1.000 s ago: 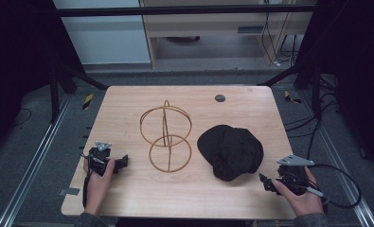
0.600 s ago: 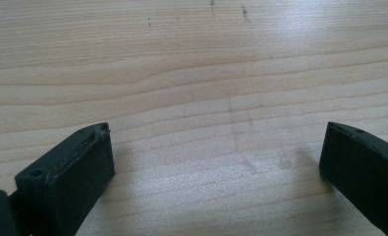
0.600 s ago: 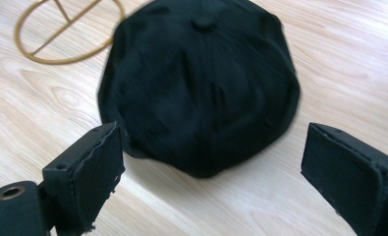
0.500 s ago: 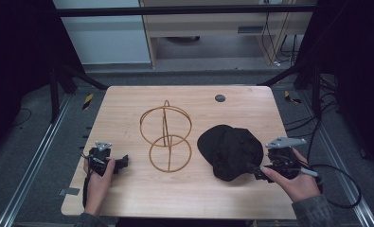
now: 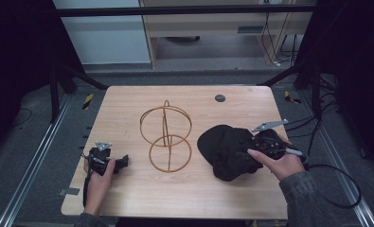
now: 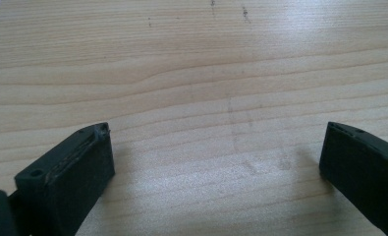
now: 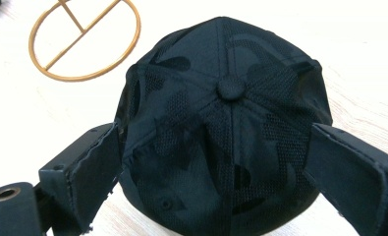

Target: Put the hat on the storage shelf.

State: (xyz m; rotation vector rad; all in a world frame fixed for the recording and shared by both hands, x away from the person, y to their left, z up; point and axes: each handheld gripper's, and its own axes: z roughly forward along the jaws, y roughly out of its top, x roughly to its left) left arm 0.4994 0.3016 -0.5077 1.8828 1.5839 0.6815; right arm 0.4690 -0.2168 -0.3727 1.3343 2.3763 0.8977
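High view: the black fabric cap (image 5: 227,151) lies on the pale wooden bench (image 5: 128,104), right of the gold wire ring stand (image 5: 166,136). Left gripper (image 6: 216,162) view: fingers spread wide over bare wood. Right gripper (image 7: 213,167) view: fingers wide apart, straddling the cap's crown, not clamping it.

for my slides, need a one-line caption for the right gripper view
Open right gripper straddling a black cap on the wooden table, gold wire stand behind.
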